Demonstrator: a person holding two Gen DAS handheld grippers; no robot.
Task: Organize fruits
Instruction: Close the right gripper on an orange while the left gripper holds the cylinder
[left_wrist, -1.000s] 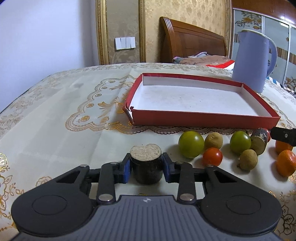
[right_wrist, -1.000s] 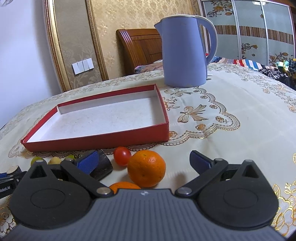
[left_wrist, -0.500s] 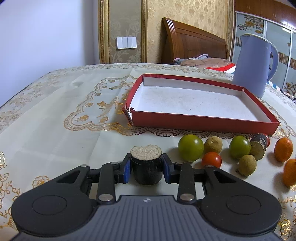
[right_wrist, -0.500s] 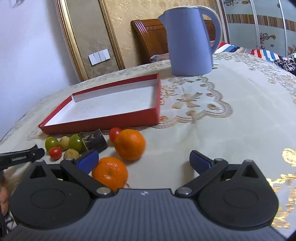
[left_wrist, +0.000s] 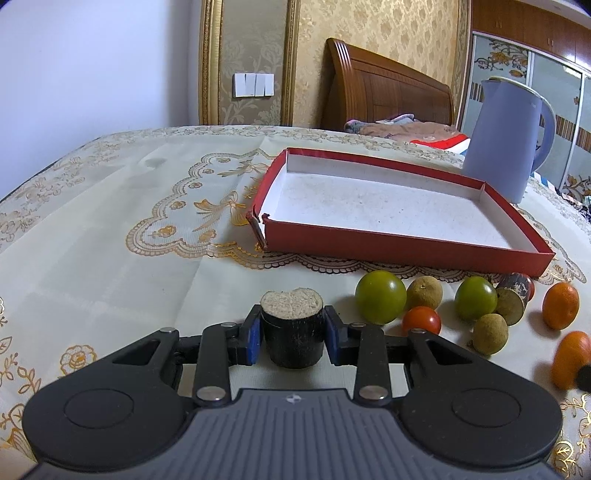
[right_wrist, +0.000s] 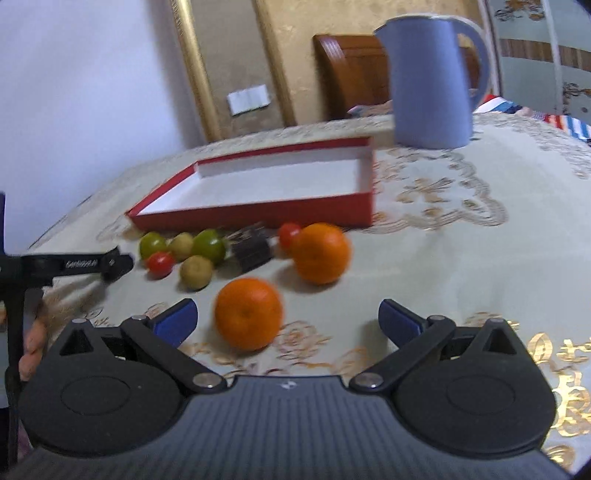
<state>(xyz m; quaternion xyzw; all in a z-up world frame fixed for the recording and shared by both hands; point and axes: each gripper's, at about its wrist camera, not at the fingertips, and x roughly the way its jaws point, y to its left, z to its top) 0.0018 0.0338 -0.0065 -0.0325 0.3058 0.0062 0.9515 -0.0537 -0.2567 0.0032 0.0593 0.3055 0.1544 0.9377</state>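
While the left tool (left_wrist: 291, 334) grips a sugarcane piece (left_wrist: 291, 330), the right tool (right_wrist: 288, 321) gapes, its lettering unreadable.

Your dark sugarcane stub (left_wrist: 291, 341) stands upright, pale cut face up, at 6 o'clock of the empty red tray (left_wrist: 402, 243). At its 3 o'clock lie green fruits (left_wrist: 380, 301), tan longans (left_wrist: 490, 333), a cherry tomato (left_wrist: 421, 320), another cane stub (left_wrist: 511, 302) and two oranges (right_wrist: 248, 313).

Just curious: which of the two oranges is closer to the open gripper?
The near orange, just ahead of the right gripper; the other orange lies farther back.
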